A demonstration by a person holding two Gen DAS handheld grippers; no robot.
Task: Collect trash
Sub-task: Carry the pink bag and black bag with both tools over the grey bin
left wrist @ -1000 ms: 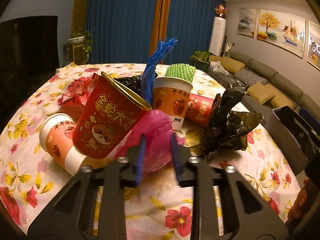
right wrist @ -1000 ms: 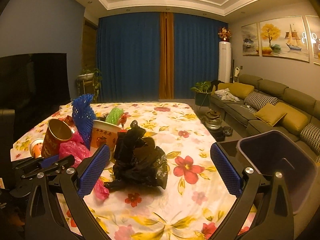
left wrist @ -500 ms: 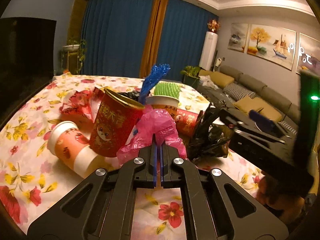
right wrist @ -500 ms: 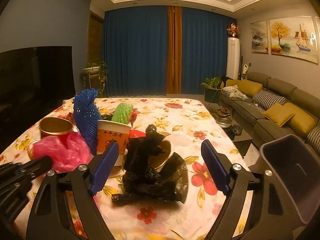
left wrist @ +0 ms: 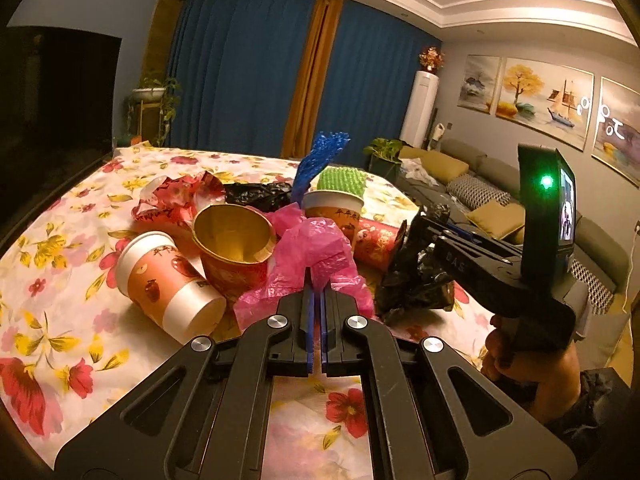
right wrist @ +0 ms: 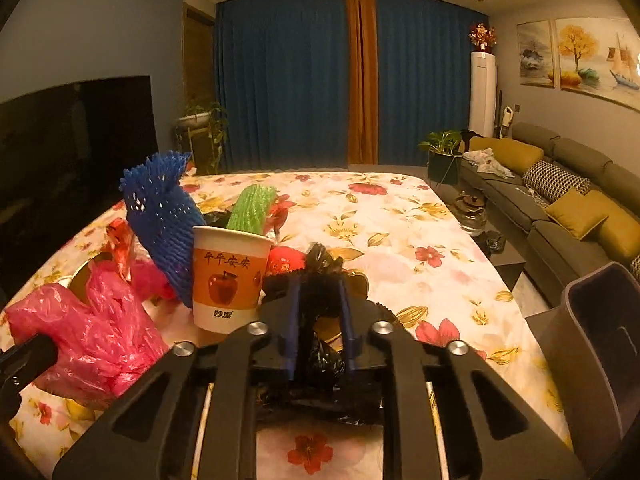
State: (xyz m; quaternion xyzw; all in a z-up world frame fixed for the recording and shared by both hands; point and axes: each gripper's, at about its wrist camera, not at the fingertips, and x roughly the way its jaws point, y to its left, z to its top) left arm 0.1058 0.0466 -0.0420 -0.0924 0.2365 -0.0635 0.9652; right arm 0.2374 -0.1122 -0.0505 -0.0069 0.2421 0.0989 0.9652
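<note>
Item 1: crumpled pink thin-film plastic bag (left wrist: 316, 264). Lies on the floral tablecloth (left wrist: 52, 280) among the cups, against a gold-lined red paper tub (left wrist: 234, 248) tipped on its side. The left gripper (left wrist: 316, 296) is pinched fully together on a fold at the bag's near edge. Judged very light, limp and slippery; film may slide out of the pads or tear if tugged, so a bunched fold is the better hold than a single layer.

Item 2: crumpled black plastic bag (right wrist: 320, 300). Sits on the cloth just right of the upright orange apple-print paper cup (right wrist: 228, 280). The right gripper (right wrist: 320, 320) has just been closing and now stands narrow with the bag's knotted upper mass squeezed between its blue pads. Judged light, soft, compressible; loose tails hang below and may drag on the cloth.

Item 3: dark plastic waste bin (right wrist: 592, 344). Stands off the table's right edge, open-topped, the likely destination.

Other litter nearby: blue foam mesh sleeve (right wrist: 160, 216), green foam mesh sleeve (right wrist: 250, 208), toppled paper cup (left wrist: 168, 280).
</note>
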